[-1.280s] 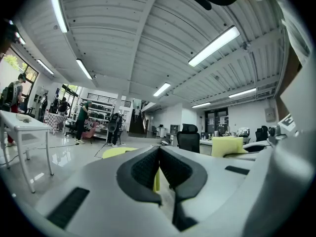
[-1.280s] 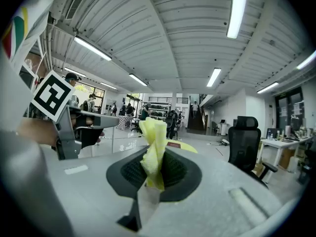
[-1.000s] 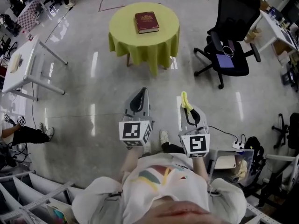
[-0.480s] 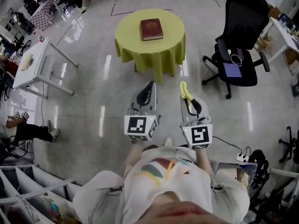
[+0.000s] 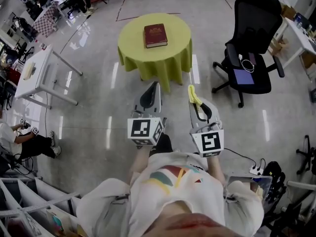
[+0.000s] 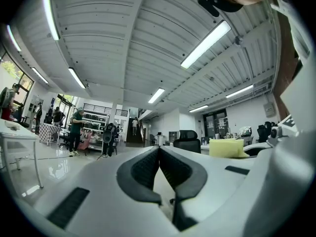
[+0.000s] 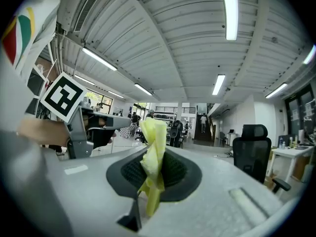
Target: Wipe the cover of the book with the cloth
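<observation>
A dark red book (image 5: 155, 35) lies flat on a round table under a yellow-green cloth cover (image 5: 133, 46), far ahead of me in the head view. My left gripper (image 5: 153, 86) is shut with nothing between its pads (image 6: 148, 169). My right gripper (image 5: 191, 92) is shut on a yellow cloth (image 5: 195, 97), which stands folded between the pads (image 7: 154, 152). Both grippers are held level in front of my chest, well short of the table. The book does not show in either gripper view.
A black office chair (image 5: 249, 43) stands right of the round table. A white table (image 5: 32, 68) is at the left, with a seated person's legs (image 5: 24, 144) below it. Shiny floor lies between me and the round table. People stand far off in the hall (image 6: 76, 130).
Both grippers and I have moved forward toward the round table; it and the chair sit lower and closer in the head view. The jaws have not changed.
</observation>
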Demonstrator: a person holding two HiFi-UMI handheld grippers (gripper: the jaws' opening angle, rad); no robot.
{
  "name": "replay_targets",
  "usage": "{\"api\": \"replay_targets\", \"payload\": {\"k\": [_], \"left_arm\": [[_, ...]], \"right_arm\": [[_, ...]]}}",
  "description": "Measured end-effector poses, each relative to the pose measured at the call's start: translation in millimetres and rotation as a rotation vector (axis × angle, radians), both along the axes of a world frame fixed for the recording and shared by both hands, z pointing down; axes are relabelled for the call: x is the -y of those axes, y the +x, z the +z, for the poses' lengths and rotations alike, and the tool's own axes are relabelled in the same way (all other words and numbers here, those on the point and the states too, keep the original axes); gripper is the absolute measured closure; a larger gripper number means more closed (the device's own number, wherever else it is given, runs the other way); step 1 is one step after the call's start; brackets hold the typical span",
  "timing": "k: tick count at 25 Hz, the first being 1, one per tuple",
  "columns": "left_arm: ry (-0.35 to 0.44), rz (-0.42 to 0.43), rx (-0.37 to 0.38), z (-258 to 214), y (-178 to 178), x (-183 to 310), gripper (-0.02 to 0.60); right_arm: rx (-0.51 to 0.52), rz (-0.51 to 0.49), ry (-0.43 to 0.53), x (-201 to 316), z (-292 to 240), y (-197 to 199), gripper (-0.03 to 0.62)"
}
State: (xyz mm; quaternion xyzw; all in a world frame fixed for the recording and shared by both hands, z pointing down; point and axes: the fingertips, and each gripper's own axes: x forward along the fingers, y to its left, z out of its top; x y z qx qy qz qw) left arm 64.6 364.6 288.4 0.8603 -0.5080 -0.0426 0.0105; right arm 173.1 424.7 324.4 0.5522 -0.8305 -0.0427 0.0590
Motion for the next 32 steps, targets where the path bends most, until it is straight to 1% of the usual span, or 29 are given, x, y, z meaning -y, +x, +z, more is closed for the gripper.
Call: {"api": "replay_targets", "payload": {"k": [3,6,11,14,17,20,22,25,28,32], "left_arm": [[0.010,0.013,0.004,-0.2,5.2,9.3,0.566],[0.026,0.019,-0.013,1.4,8.5,28.2,0.566],[0.046,0.024,-0.049,4.3,7.2,85.8,0.566],[0.049,0.029,-0.059,10.2,5.2,131.9,0.566],[0.014,0.026,-0.066,17.3,-1.6,187.7,0.566],[-0.001,0.039,-0.061,15.9,-8.4,247.3,0.566],[0.008,0.061,-0.051,13.7,-9.4,289.1,0.566],[0.021,0.081,-0.053,10.2,-15.4,352.6,0.566],[0.012,0.076,-0.046,8.3,-30.8,411.1,0.566],[0.010,0.061,-0.045,-2.6,-49.5,480.5,0.566]], "right_arm": [[0.006,0.010,0.000,9.8,1.2,3.8,0.563],[0.011,0.011,0.008,24.8,5.5,5.2,0.563],[-0.013,-0.023,0.045,71.4,5.3,-5.4,0.563],[-0.051,-0.011,0.045,111.8,8.8,-9.6,0.563],[-0.080,-0.005,-0.007,161.2,19.0,-14.7,0.563],[-0.059,0.004,-0.026,222.7,15.4,-21.9,0.563],[-0.047,0.016,-0.015,270.8,10.4,-27.8,0.563],[-0.037,0.003,0.022,348.6,1.6,-44.2,0.563],[-0.035,-0.022,0.034,420.6,-8.3,-65.7,0.563],[-0.039,-0.043,0.052,492.5,-25.9,-84.8,0.563]]}}
